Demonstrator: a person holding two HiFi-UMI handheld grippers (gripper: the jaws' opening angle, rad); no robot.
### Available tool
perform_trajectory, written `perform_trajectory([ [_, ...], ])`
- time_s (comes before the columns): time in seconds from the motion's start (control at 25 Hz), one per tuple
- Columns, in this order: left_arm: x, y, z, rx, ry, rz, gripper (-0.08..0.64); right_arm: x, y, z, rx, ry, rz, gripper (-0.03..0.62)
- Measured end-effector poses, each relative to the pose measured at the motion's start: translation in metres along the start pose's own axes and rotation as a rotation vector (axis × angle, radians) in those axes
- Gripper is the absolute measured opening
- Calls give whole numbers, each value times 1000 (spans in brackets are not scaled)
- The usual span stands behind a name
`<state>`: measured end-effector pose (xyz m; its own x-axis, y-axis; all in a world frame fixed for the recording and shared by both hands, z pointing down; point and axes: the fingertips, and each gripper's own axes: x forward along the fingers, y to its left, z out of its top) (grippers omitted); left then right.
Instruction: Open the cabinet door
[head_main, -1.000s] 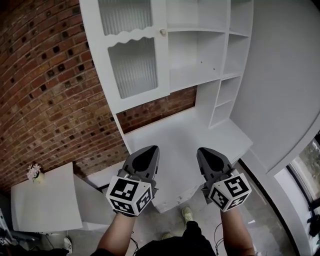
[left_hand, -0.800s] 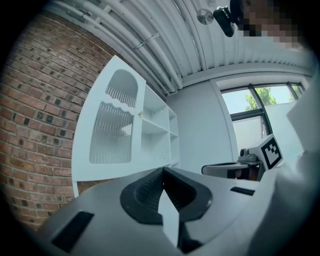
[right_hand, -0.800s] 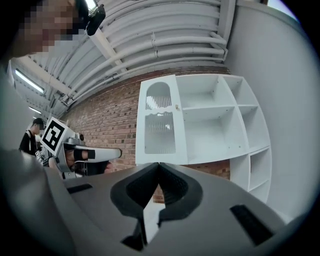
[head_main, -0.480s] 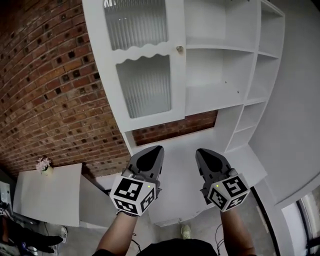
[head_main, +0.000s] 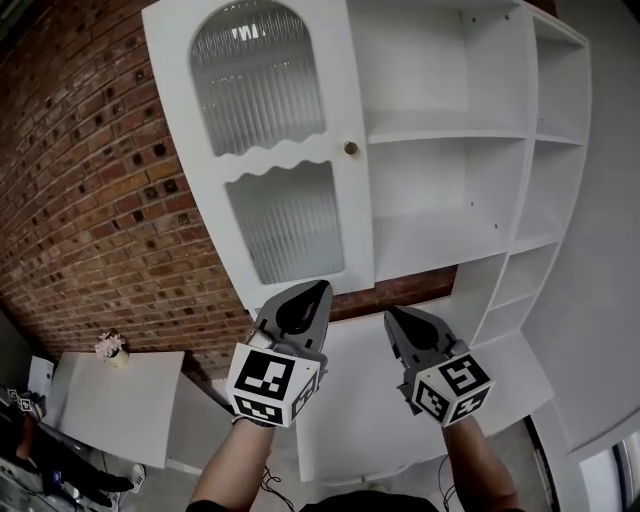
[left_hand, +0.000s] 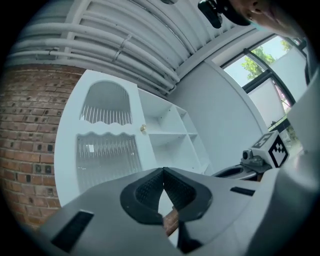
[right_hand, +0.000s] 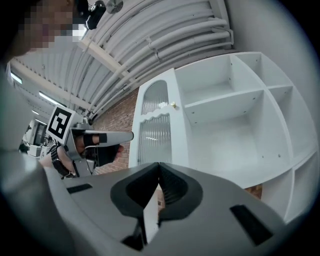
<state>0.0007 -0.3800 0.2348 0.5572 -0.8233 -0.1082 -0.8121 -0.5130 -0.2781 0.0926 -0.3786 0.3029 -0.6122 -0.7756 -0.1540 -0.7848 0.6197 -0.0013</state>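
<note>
The cabinet door (head_main: 285, 220) was seen shut at the left of the white cabinet, far beyond both grippers, with open shelves (head_main: 450, 135) to its right. The left gripper (head_main: 314, 294) and the right gripper (head_main: 394, 318) were held well short of it, the jaws of each pressed together on nothing. The door was judged light and stiff, its ribbed glass panes fragile, so hold was best taken on the small, possibly slippery knob (head_main: 350, 148) at its right edge.

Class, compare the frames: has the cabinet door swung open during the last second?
No. The cabinet door still sits shut beside the open shelves, its knob level with the same shelf edge; only the framing shifted.
</note>
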Motion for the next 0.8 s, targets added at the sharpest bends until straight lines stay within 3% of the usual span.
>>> perform_trajectory([
  [0.8, 100, 32, 100, 428, -59, 208, 7, 32, -55, 0, 40, -45, 94, 3],
])
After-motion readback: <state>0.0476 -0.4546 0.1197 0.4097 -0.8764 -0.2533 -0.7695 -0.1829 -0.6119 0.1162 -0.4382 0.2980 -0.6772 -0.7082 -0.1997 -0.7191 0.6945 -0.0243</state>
